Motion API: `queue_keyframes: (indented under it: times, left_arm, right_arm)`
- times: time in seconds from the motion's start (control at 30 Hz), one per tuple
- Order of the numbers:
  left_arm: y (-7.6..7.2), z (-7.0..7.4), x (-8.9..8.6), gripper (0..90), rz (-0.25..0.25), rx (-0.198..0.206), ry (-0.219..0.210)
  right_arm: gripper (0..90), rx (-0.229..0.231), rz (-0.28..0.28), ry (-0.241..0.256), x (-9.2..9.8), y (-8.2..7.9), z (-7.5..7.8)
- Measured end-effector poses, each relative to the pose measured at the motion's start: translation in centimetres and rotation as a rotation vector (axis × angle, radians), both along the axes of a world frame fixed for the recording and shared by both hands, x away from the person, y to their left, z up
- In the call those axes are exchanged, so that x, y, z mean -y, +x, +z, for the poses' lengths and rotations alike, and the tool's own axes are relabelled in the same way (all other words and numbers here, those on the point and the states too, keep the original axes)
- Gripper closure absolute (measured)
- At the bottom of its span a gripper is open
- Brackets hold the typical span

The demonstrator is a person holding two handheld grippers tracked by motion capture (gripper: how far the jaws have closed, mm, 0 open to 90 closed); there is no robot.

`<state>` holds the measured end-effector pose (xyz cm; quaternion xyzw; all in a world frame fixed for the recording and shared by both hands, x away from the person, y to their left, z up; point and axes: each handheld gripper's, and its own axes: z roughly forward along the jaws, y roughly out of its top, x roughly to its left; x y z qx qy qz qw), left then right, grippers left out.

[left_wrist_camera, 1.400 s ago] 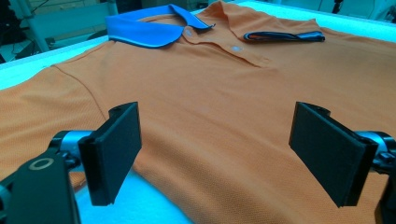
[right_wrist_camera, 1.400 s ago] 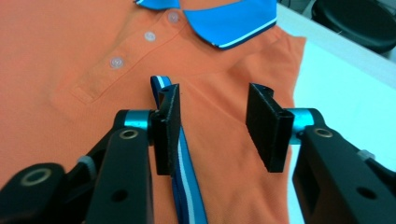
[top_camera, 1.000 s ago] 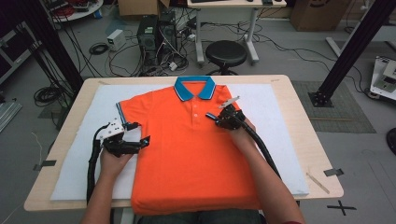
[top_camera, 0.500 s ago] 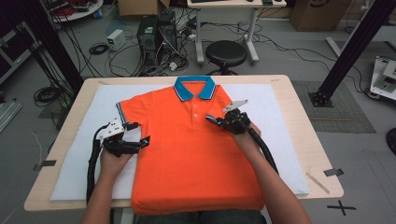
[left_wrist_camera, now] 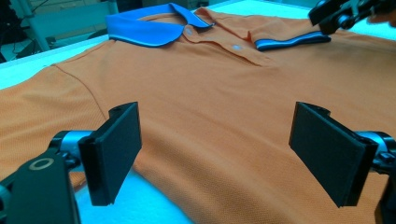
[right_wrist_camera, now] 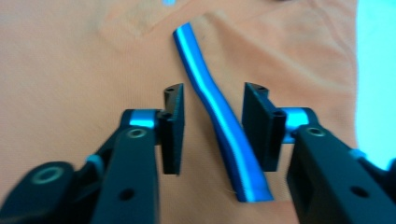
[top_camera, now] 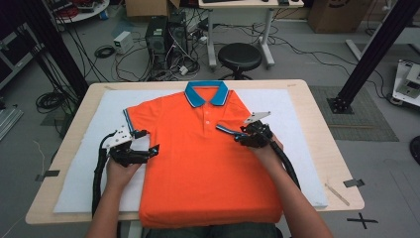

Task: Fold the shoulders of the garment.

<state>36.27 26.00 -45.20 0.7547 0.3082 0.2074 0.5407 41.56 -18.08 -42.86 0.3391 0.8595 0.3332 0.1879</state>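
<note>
Even bright overhead light, soft shadows; right gripper view slightly blurred.

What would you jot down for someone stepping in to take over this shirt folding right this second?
Left claw: open, low over the left edge of the orange short-sleeved polo shirt with blue collar, holding nothing.
Right claw: open, jaws either side of the blue-trimmed right sleeve cuff, not gripping it.
Shirt: flat, face up on the white padded mat on the wooden table, collar away from the person.
Done: right sleeve folded in over the chest.
Left: left sleeve lies spread out and probably gets folded in next; then the sides and the bottom.
</note>
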Motion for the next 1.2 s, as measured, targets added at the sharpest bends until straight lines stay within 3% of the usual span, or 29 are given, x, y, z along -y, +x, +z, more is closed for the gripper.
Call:
queue_keyframes:
  times: [0.1, 0.23, 0.27, 0.3, 0.33, 0.47, 0.7, 0.73, 0.77, 0.87, 0.9, 0.93, 1.03, 1.13, 1.17, 1.2]
  left_arm:
    - [0.0, 0.0, 0.0, 17.1, 0.0, 0.001, 0.001]
    - [0.0, 0.0, 0.0, 17.1, 0.001, 0.003, 0.003]
    - [0.0, 0.0, 0.0, 17.1, -0.001, 0.003, -0.001]
    - [0.0, 0.0, 0.0, 17.1, -0.001, 0.003, -0.001]
    - [0.0, 0.0, 0.0, 17.1, 0.0, 0.001, -0.002]
    - [0.0, 0.0, -0.1, 17.1, -0.002, -0.001, -0.005]
    - [0.0, 0.0, 0.0, 17.1, -0.001, 0.0, -0.003]
    - [0.0, 0.0, 0.0, 17.1, -0.001, 0.002, 0.001]
    - [0.0, 0.0, 0.0, 17.1, -0.001, 0.002, 0.001]
    - [-0.1, 0.0, 0.0, 17.1, -0.002, 0.01, 0.004]
    - [-0.1, 0.0, 0.0, 17.1, -0.002, 0.01, 0.004]
    - [-0.1, 0.0, 0.0, 17.1, 0.001, 0.009, -0.001]
    - [-0.1, 0.0, 0.0, 17.1, 0.001, 0.008, -0.001]
    - [-0.1, 0.0, 0.0, 17.1, 0.002, 0.006, -0.002]
    - [-0.1, 0.0, 0.0, 17.1, 0.002, 0.006, -0.002]
    - [-0.1, 0.0, 0.0, 17.1, 0.001, 0.006, 0.0]
  right_arm:
    - [58.3, 0.018, 0.007, -0.007, -0.8, 0.3, -0.6]
    - [63.6, 0.026, -0.022, -0.059, -1.9, 1.6, -1.8]
    - [75.0, 0.023, -0.041, -0.023, -1.4, 2.2, -2.1]
    - [75.0, 0.023, -0.041, -0.023, -1.4, 2.2, -2.1]
    - [87.6, 0.022, -0.05, -0.016, -1.0, 2.3, -1.9]
    - [88.8, -0.014, -0.044, 0.013, -0.5, 2.1, -1.3]
    - [87.5, 0.012, 0.011, 0.061, -0.3, 0.4, 0.5]
    - [79.2, -0.011, 0.033, 0.069, -0.4, 0.2, 0.5]
    - [77.0, -0.027, 0.05, 0.064, -0.4, 0.1, 0.4]
    - [65.4, -0.022, 0.045, 0.079, -0.2, -0.4, 0.8]
    - [65.4, -0.022, 0.045, 0.079, -0.2, -0.4, 0.8]
    - [60.8, -0.006, 0.027, 0.105, 0.5, -0.8, 1.3]
    - [50.2, 0.044, -0.026, 0.111, 2.2, -1.3, 1.7]
    - [43.0, 0.063, -0.096, 0.144, 4.6, -1.8, 1.6]
    - [43.0, 0.063, -0.096, 0.144, 4.6, -1.8, 1.6]
    - [41.5, 0.057, -0.127, 0.175, 6.1, -2.1, 1.3]
